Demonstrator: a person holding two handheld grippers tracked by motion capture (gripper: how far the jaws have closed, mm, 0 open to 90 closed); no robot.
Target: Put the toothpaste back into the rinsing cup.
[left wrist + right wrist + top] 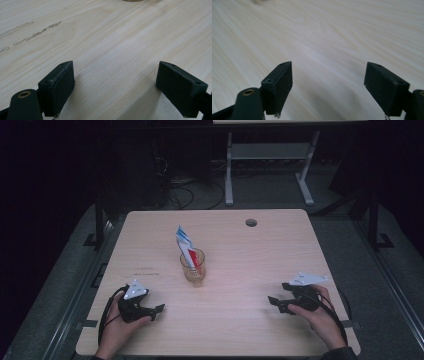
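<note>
Light wood-grain rectangular tabletop (pixel 240 320) with rounded corners; a round cable hole (pixel 251 223) near its far edge, right of centre; faint scuff marks (pixel 145 271) on the left half, seen also in the left gripper view as pale scratches (pixel 37 31).

Left hand-held gripper (pixel 159 309), black with a grey three-cornered plate on top, held in the person's left hand (pixel 120 322) at the near left of the tabletop, pointing right. In the left gripper view (pixel 115 87) its two black jaws stand wide apart over bare wood with nothing between them.

Right hand-held gripper (pixel 273 301), same build, held in the person's right hand (pixel 322 315) at the near right, pointing left. In the right gripper view (pixel 328 87) its jaws are likewise spread wide and empty.

Clear drinking glass (pixel 192 267), upright at the middle of the tabletop, between the two grippers and farther off than both, touching neither.

White, blue and red tube-shaped packet (pixel 185 242), standing in the glass, leaning far-left, its upper end well above the rim. What the packet is cannot be told.
</note>
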